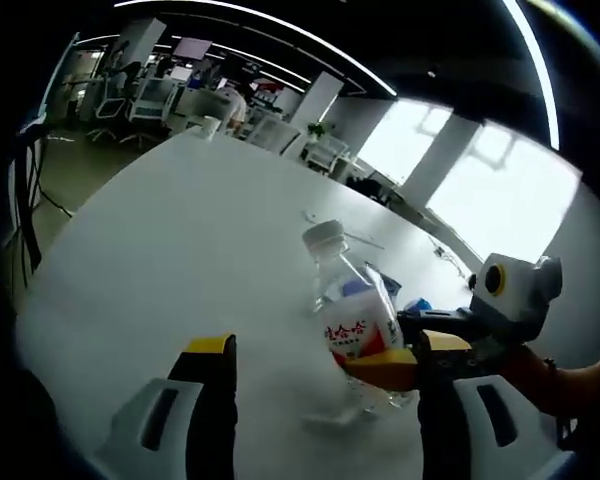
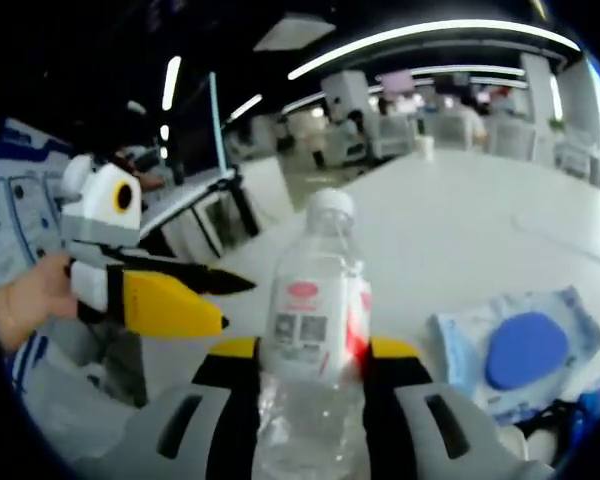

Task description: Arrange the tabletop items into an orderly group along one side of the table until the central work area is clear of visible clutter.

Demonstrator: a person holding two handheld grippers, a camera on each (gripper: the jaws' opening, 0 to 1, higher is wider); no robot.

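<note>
So my right hand-held gripper (image 2: 310, 365) has its 2 jaws clamped on the clear plastic water bottle (image 2: 315, 330), low on the body just under the red and white label. It looks nearly empty, so light, but thin-walled and slick; I'd guess it crushes or twists if squeezed hard, so mid-body by the label seems the safest hold. My left hand-held gripper (image 1: 315, 365) is open with nothing in it, right beside the bottle. A blue-lidded wipes pack (image 2: 515, 345) lies on the white worktop (image 1: 180, 240) nearby.
</note>
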